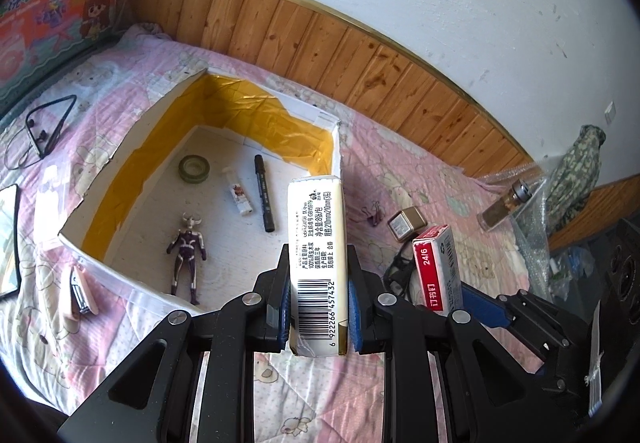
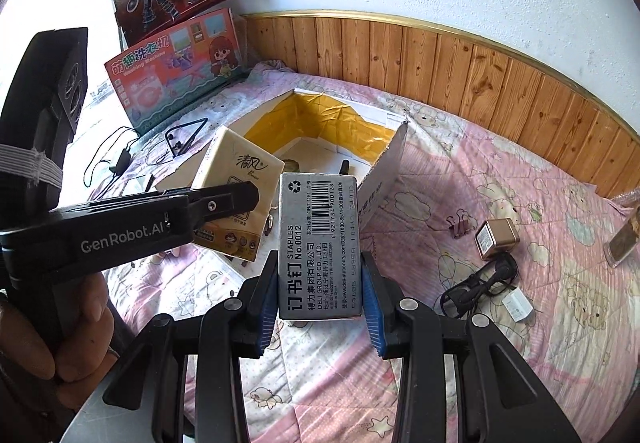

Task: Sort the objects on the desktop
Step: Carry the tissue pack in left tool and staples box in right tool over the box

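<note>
My left gripper (image 1: 318, 275) is shut on a cream tissue pack (image 1: 318, 255), held above the near right corner of an open white box with yellow tape lining (image 1: 256, 115). The box holds a purple toy figure (image 1: 188, 251), a tape roll (image 1: 194, 169), a small tube (image 1: 240, 197) and a black marker (image 1: 264, 195). My right gripper (image 2: 320, 283) is shut on a grey staples box (image 2: 320, 247), also seen in the left wrist view (image 1: 438, 271). The tissue pack (image 2: 236, 195) and left gripper (image 2: 224, 203) show left of it.
On the pink quilt lie a binder clip (image 2: 460, 225), a gold square tin (image 2: 496, 237), black glasses (image 2: 480, 283), a white charger (image 2: 518, 305), a glass jar (image 1: 506, 205), a neckband earphone (image 1: 48, 127) and a stapler (image 1: 80, 289). Toy boxes (image 2: 176, 71) lean at back left.
</note>
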A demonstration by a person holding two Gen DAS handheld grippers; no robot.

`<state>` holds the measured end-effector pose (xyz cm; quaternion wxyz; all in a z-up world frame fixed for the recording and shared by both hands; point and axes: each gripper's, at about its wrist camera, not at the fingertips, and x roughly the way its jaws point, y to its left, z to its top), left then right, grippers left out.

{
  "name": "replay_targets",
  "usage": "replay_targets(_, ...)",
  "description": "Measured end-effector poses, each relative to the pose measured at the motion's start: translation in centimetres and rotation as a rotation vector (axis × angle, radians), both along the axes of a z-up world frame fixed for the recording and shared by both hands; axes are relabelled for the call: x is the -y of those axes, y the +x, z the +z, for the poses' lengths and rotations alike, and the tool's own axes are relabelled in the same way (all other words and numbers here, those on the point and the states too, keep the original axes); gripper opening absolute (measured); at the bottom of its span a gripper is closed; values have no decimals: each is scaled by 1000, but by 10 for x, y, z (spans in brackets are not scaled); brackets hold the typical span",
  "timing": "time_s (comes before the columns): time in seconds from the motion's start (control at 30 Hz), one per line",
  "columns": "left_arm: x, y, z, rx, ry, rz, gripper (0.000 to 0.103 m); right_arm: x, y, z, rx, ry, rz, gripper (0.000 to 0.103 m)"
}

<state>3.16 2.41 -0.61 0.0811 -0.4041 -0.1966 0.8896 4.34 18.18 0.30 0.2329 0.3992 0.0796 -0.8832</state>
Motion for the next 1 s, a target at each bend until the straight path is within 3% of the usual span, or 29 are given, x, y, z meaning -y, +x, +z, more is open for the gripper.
replay_targets(0.53,37,-23,-10,53,26,42,23,25,-34,9,6,28,34,39)
replay_targets(1.0,43,-47,-27,128,23,33,23,46,-64,8,28,62,71,39)
